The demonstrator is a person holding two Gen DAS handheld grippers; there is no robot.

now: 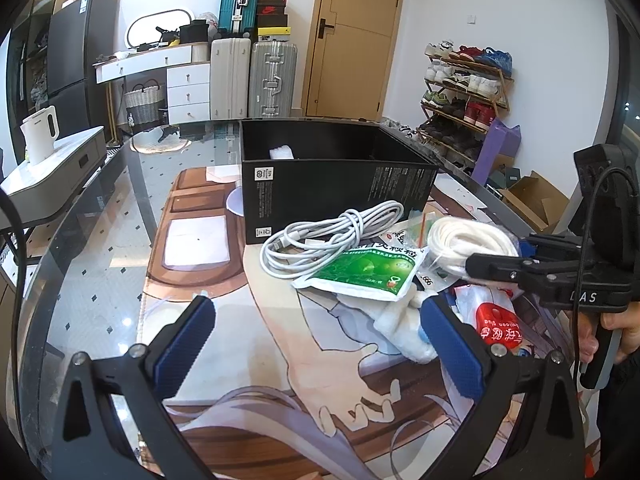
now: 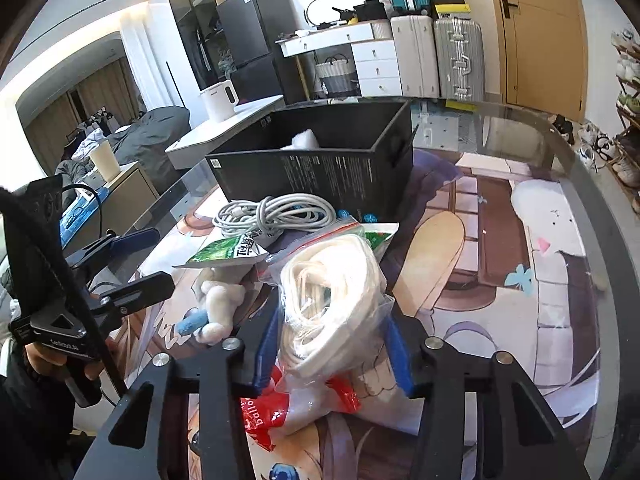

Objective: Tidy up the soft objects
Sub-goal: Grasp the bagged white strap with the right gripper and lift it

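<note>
Nearest us, our right gripper (image 2: pixel 332 336) clamps the bagged white cord (image 2: pixel 332 292) on the printed mat (image 2: pixel 500 240) over the glass table (image 1: pixel 100 240); our left gripper (image 1: pixel 316 344) gapes empty. Suitcases (image 1: pixel 252 76) line the wall.

Table: a glass table (image 1: pixel 100 240) with a printed mat (image 1: pixel 224 320) lying on it.
Kettle: a white kettle (image 1: pixel 40 134) stands upright on a grey side unit (image 1: pixel 60 168).
Luggage: a white suitcase (image 1: pixel 229 78) and a silver suitcase (image 1: pixel 273 80) stand side by side, a teal suitcase (image 1: pixel 239 2) behind them.
Door: a wooden door (image 1: pixel 352 36), closed.
Shoes: a shoe rack (image 1: pixel 466 92), probably full.
Basket: a woven basket (image 1: pixel 143 104) under the white desk (image 1: pixel 160 58).
</note>
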